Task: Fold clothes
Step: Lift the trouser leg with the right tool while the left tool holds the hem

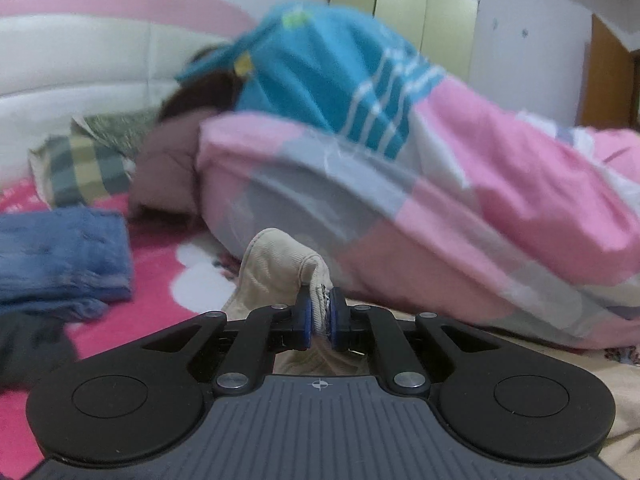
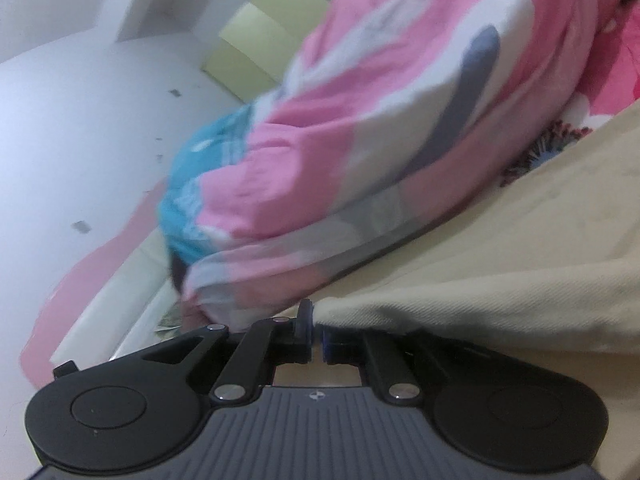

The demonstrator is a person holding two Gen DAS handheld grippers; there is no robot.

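So both views are pretty blurry, but here's what's there. The left tool (image 1: 320, 312) has its 2 blue-padded fingers pinching a bunched-up edge of a beige ribbed-cotton garment (image 1: 280, 268), and that fold of cloth sticks up in a little hump right above the pads. The rest of that beige garment spreads out low on the bed, toward the right side of the left wrist view. The right tool (image 2: 316, 328) looks pressed together on the same beige garment (image 2: 520, 248); the cloth edge comes in right at its pads and drapes over the right finger, so the actual contact is partly hidden, but the gap between the pads is just a sliver. That view is tilted hard, so the bed runs diagonally across it. Behind the garment sits a big puffy pink, white and grey patchwork quilt (image 1: 460, 184), with a bright blue striped cloth (image 1: 340, 76) lying on top of it. Off to the left there's a folded blue denim-looking piece (image 1: 60, 256) on the pink flowered bedsheet (image 1: 152, 276), a dark garment (image 1: 28, 344) just beside it, and a green-checked pillow (image 1: 76, 172) near the white padded headboard (image 1: 80, 64).
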